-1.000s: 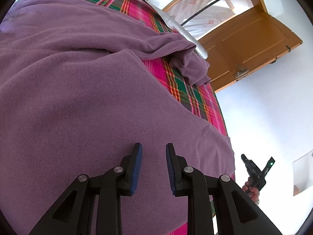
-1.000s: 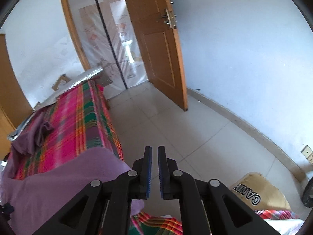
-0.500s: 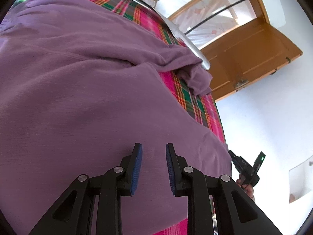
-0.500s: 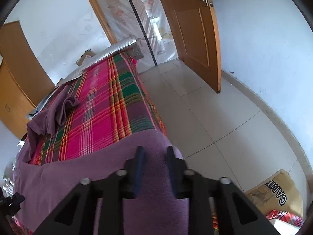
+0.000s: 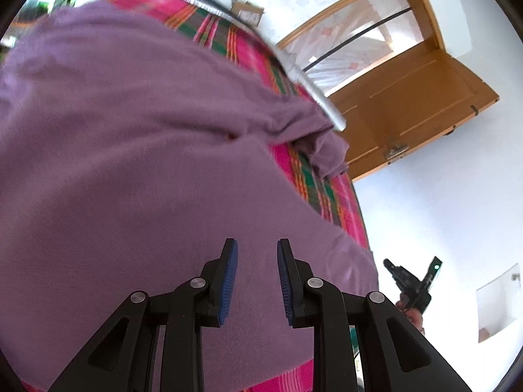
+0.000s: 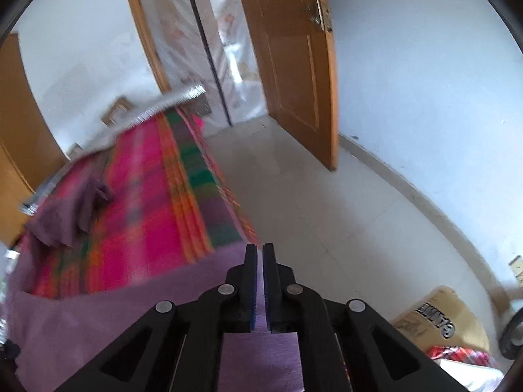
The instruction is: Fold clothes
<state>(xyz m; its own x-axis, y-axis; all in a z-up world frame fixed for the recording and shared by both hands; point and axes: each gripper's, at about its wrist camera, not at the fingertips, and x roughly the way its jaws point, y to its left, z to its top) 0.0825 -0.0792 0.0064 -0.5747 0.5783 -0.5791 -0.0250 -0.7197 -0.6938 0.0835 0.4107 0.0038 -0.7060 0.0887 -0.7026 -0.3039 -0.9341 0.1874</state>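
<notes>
A purple fleece garment (image 5: 137, 150) lies spread over a bed with a pink plaid cover (image 5: 340, 202). One sleeve (image 5: 327, 150) lies bunched toward the far edge. My left gripper (image 5: 257, 258) is open just above the cloth, holding nothing. In the right wrist view my right gripper (image 6: 260, 254) is shut on the near edge of the purple garment (image 6: 130, 310), with purple cloth showing between its pads. The right gripper also shows in the left wrist view (image 5: 412, 281), beyond the bed's corner.
An open wooden door (image 6: 294, 65) and a plastic-curtained doorway (image 6: 209, 49) stand past the bed's end. Tiled floor (image 6: 327, 212) runs along the bed's right side. A printed sack (image 6: 441, 320) lies on the floor at lower right.
My right gripper opened over the garment's edge, then shut on it. My left gripper stayed open and drifted over the cloth, with the view tilting toward the bed's far side.
</notes>
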